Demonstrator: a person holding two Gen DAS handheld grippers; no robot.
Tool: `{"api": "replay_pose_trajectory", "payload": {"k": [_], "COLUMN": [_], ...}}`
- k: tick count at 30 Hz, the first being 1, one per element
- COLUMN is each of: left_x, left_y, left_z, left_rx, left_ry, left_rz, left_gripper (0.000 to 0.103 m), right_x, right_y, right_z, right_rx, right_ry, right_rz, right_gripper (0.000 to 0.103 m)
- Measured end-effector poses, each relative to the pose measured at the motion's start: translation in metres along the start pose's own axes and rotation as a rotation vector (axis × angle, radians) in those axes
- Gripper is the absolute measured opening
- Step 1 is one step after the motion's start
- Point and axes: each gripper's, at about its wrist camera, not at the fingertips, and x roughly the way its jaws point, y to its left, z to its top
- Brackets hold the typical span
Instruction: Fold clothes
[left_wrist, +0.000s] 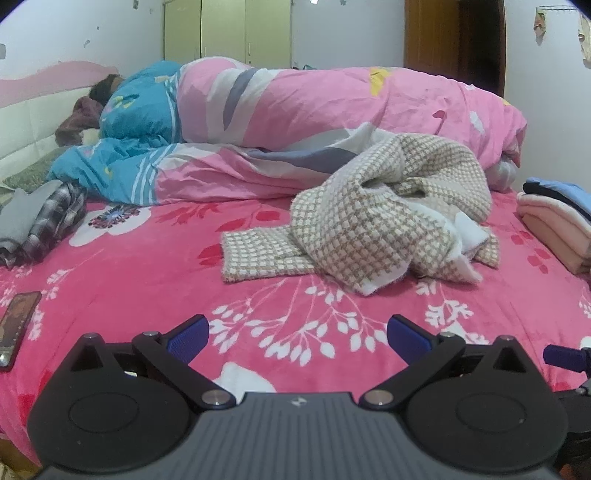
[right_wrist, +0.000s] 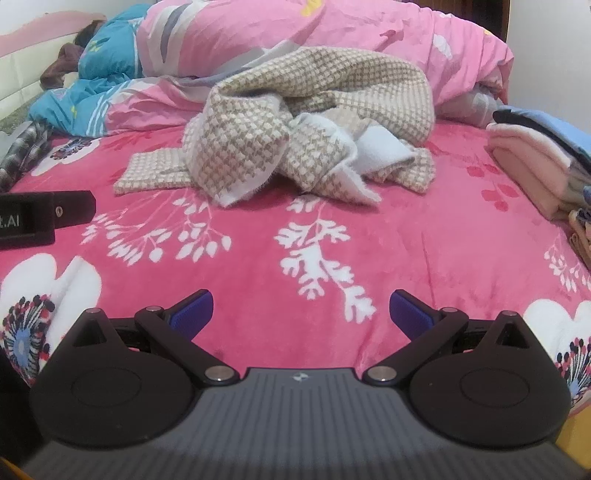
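Item: checked garment (left_wrist: 384, 214), a thick woven knit in a beige-and-cream houndstooth check with a white fleecy lining showing at its turned-back edges. It lies crumpled in a loose heap at centre right of the left wrist view, one flat rectangular panel stretched toward the left.

Support: bedspread (left_wrist: 155, 266), plush pink fleece printed with white leaf sprays and large white flowers.

Behind, across the top of the frame: quilt (left_wrist: 332, 107), puffy cotton in pink, grey and white with a blue section at upper left, rolled into a long mound.

Right edge: folded stack (left_wrist: 557, 221), smooth peach, dark and light-blue cloths in flat layers. Left edge: plaid cloth (left_wrist: 48, 221), grey and checked, rumpled.

Left gripper (left_wrist: 298, 338): black linkage arms, ribbed blue pads, spread wide with nothing between them, low centre of the frame. The garment sits above and slightly right of it, apart, with bare bedspread between.

Right gripper (right_wrist: 301, 312): same build, also spread wide and empty. The garment lies above it at upper centre, well clear.
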Motion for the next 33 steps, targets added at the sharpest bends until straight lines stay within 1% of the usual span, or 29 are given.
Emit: {"api": "replay_pose_trajectory", "payload": {"k": [3, 5, 9, 17, 20, 23, 29, 33], "left_x": [0.002, 0.0, -0.003, 0.003, 0.006, 0.006, 0.006, 0.005], "left_y": [-0.002, 0.0, 0.012, 0.015, 0.017, 0.02, 0.017, 0.016], "left_z": [0.002, 0.002, -0.001, -0.002, -0.002, -0.003, -0.002, -0.001], "left_rx": [0.002, -0.017, -0.041, -0.069, -0.082, -0.095, -0.074, -0.07], "left_ry": [-0.013, -0.03, -0.026, 0.02, 0.041, 0.04, 0.025, 0.02], "left_rz": [0.009, 0.002, 0.01, 0.069, 0.076, 0.077, 0.108, 0.108], "left_gripper": [0.103, 0.103, 0.103, 0.103, 0.103, 0.103, 0.103, 0.103], "right_x": [0.0, -0.001, -0.005, -0.004, -0.004, -0.003, -0.001, -0.001], "right_y": [0.001, 0.004, 0.008, 0.01, 0.009, 0.008, 0.009, 0.011], "right_z": [-0.001, 0.001, 0.004, 0.003, 0.004, 0.005, 0.006, 0.006], "right_rx": [-0.004, -0.005, -0.012, -0.016, -0.014, -0.008, -0.01, -0.015], "right_ry": [0.0, -0.002, -0.004, -0.008, -0.007, -0.006, -0.002, -0.005], "right_rz": [-0.004, -0.003, -0.01, -0.019, -0.019, -0.019, -0.018, -0.018], "right_gripper": [0.102, 0.102, 0.102, 0.102, 0.102, 0.102, 0.102, 0.102]}}
